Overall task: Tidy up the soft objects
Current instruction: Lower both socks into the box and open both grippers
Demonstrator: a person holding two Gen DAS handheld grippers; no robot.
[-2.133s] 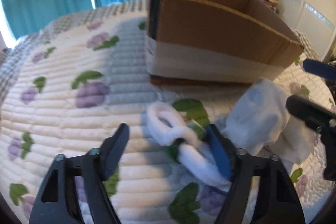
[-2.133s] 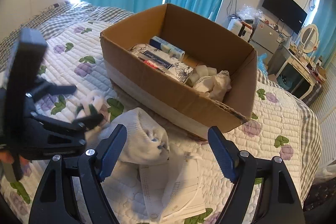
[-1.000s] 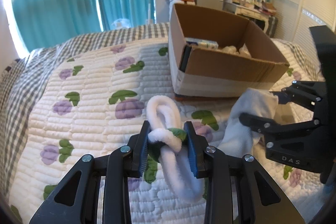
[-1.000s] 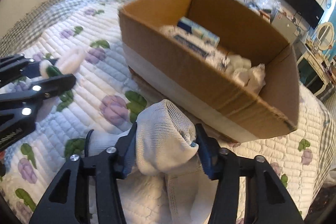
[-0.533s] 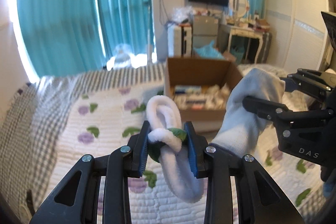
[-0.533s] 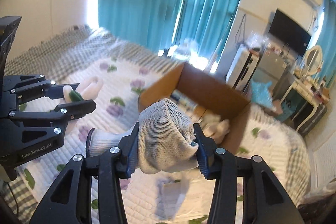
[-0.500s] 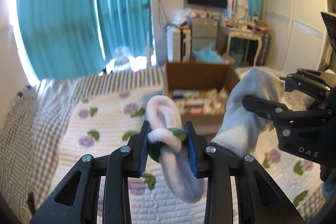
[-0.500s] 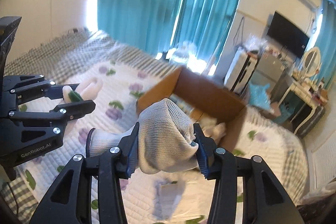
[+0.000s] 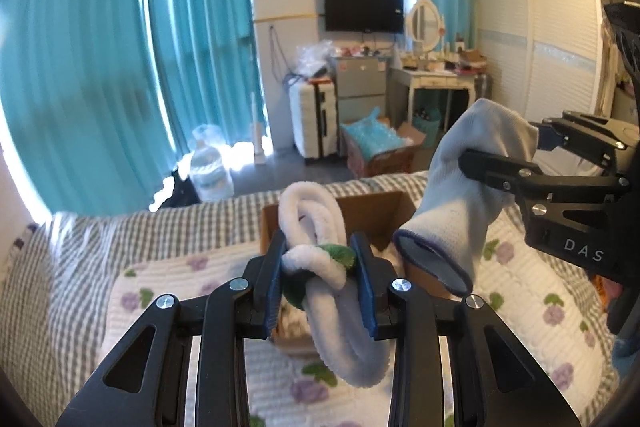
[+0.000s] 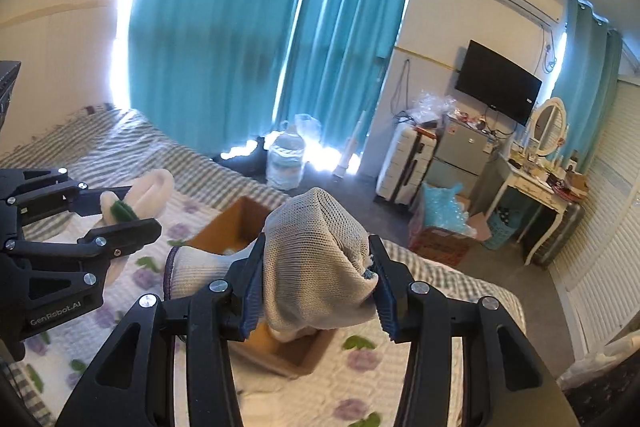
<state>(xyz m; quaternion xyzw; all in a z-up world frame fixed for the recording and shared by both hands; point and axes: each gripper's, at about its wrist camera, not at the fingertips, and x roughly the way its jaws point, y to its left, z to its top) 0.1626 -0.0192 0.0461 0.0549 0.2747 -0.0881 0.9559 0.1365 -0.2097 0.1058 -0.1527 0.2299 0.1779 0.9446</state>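
My left gripper (image 9: 320,267) is shut on a white fluffy loop with a green patch (image 9: 332,311), held high above the bed. It also shows in the right wrist view (image 10: 136,195). My right gripper (image 10: 316,279) is shut on a white knit glove (image 10: 316,259), which also shows at the right of the left wrist view (image 9: 468,187). The open cardboard box (image 9: 376,215) lies on the bed far below, mostly hidden behind both held things; its far wall shows in the right wrist view (image 10: 236,227).
The quilted bedspread with purple flowers (image 9: 192,275) covers the bed. Beyond it are teal curtains (image 9: 120,67), a water jug (image 9: 210,171), a white suitcase (image 9: 312,119), a wall TV (image 9: 362,7) and a dressing table (image 9: 436,75).
Both grippers have risen far above the bed with their objects held. The box now looks much smaller and lower in both views.
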